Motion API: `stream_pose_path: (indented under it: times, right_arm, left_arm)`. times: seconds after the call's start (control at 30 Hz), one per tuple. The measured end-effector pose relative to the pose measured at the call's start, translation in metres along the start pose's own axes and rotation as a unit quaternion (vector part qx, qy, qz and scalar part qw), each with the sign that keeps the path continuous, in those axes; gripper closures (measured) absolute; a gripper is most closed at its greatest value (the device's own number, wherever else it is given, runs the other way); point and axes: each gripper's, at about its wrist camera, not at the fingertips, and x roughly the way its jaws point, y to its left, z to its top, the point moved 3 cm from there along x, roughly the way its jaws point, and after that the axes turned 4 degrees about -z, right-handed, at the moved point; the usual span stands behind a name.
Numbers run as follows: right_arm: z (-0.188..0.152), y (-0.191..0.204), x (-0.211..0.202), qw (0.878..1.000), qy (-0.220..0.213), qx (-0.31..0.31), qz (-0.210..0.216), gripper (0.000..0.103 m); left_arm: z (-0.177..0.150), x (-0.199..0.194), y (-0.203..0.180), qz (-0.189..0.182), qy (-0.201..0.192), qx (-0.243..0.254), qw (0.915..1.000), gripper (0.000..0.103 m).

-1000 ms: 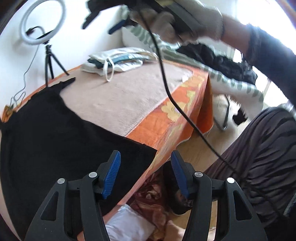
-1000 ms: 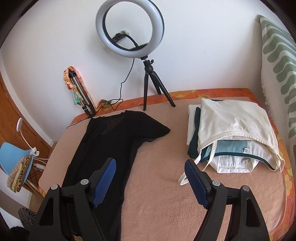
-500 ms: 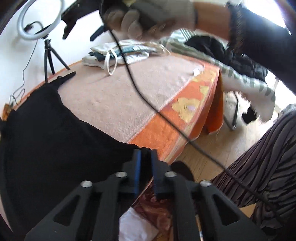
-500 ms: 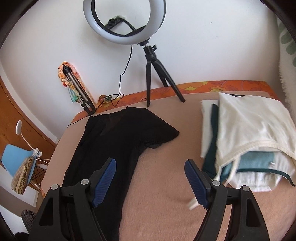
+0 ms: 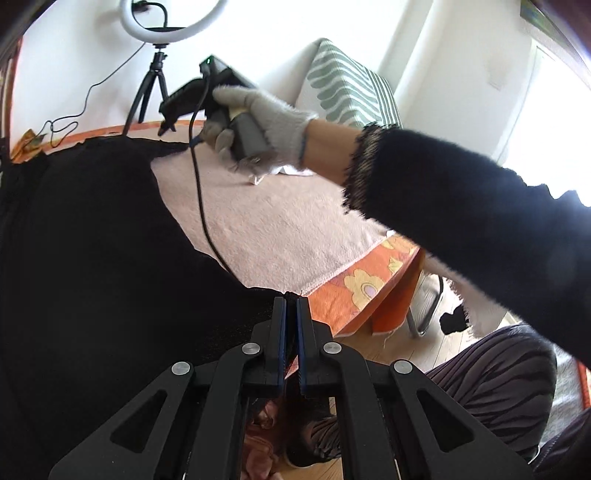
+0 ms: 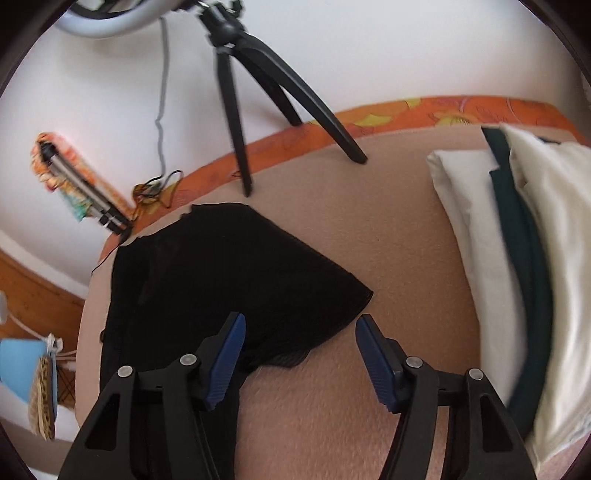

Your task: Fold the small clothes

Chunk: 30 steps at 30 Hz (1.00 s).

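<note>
Pink blanket (image 6: 388, 258) with orange flowered border covers the surface, white wall behind. Black top (image 5: 92, 258) lies flat on its left part. Left tool (image 5: 290, 306) pinched together on the top's near hem corner at the surface edge. Right tool (image 6: 301, 350), fingers apart, hovers over the sleeve end (image 6: 332, 295), held in a gloved hand (image 5: 266, 122). Folded clothes stack (image 6: 517, 258) sits right; ring light tripod (image 6: 251, 92) behind.

A home room: blanket-covered bed (image 6: 369, 258), striped cushion (image 5: 347, 85), ring light (image 5: 166, 22).
</note>
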Motion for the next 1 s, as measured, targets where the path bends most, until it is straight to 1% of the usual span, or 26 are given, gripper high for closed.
stream_pose_path:
  times: [0.03, 0.07, 0.1, 0.13, 0.17, 0.2, 0.23, 0.27, 0.3, 0.33, 0.37, 0.5, 0.67, 0.77, 0.9, 1.0]
  right_arm:
    - [0.001, -0.001, 0.006, 1.0, 0.001, 0.008, -0.006, 0.039]
    - [0.002, -0.002, 0.01, 1.0, 0.001, 0.012, -0.007, 0.042]
    - [0.004, -0.001, 0.015, 1.0, 0.002, 0.018, -0.006, 0.043]
    - [0.005, 0.001, 0.016, 1.0, -0.007, 0.016, -0.013, 0.044]
    - [0.007, 0.003, 0.018, 1.0, -0.007, 0.014, -0.016, 0.049]
    - [0.009, 0.007, 0.02, 1.0, -0.01, 0.009, -0.02, 0.059]
    - [0.01, 0.01, 0.023, 1.0, -0.01, 0.006, -0.024, 0.063]
    - [0.011, 0.012, 0.023, 0.999, -0.014, 0.004, -0.03, 0.071]
    - [0.012, 0.016, 0.025, 0.999, -0.017, -0.001, -0.036, 0.083]
    - [0.012, 0.021, 0.028, 0.999, -0.014, -0.01, -0.036, 0.089]
    - [0.012, 0.023, 0.03, 0.999, -0.013, -0.015, -0.036, 0.1]
    - [0.015, 0.04, 0.027, 0.997, -0.021, -0.042, -0.053, 0.101]
    - [0.023, 0.069, 0.008, 0.994, -0.043, -0.078, -0.07, 0.102]
    - [0.027, 0.098, -0.001, 0.99, -0.048, -0.109, -0.073, 0.102]
    - [0.027, 0.146, -0.004, 0.981, -0.047, -0.165, -0.088, 0.102]
    - [0.024, 0.19, 0.001, 0.97, -0.045, -0.212, -0.106, 0.102]
  left_arm:
    - [0.0, -0.001, 0.001, -0.003, -0.001, -0.004, 1.0, 0.1]
    - [0.0, -0.001, 0.001, -0.005, -0.002, -0.006, 1.0, 0.1]
    - [-0.001, -0.002, 0.002, -0.005, -0.004, -0.009, 0.9999, 0.1]
    - [-0.001, -0.003, 0.003, -0.008, -0.006, -0.013, 0.9999, 0.1]
    - [-0.002, -0.003, 0.006, -0.01, -0.007, -0.017, 0.9998, 0.1]
    - [-0.002, -0.005, 0.008, -0.012, -0.01, -0.024, 0.9996, 0.1]
    - [-0.003, -0.006, 0.01, -0.013, -0.012, -0.029, 0.9994, 0.1]
    - [-0.004, -0.007, 0.013, -0.014, -0.014, -0.034, 0.9992, 0.1]
    - [-0.004, -0.009, 0.015, -0.015, -0.018, -0.039, 0.999, 0.1]
    - [-0.005, -0.011, 0.017, -0.015, -0.022, -0.044, 0.9987, 0.1]
    - [-0.006, -0.013, 0.019, -0.015, -0.025, -0.048, 0.9984, 0.1]
    - [-0.011, -0.021, 0.026, -0.01, -0.038, -0.068, 0.9969, 0.1]
    - [-0.02, -0.029, 0.034, -0.006, -0.052, -0.09, 0.9946, 0.1]
    - [-0.025, -0.035, 0.036, -0.008, -0.063, -0.099, 0.9931, 0.1]
    - [-0.035, -0.05, 0.045, -0.002, -0.083, -0.118, 0.9896, 0.1]
    - [-0.044, -0.06, 0.054, 0.009, -0.093, -0.138, 0.986, 0.1]
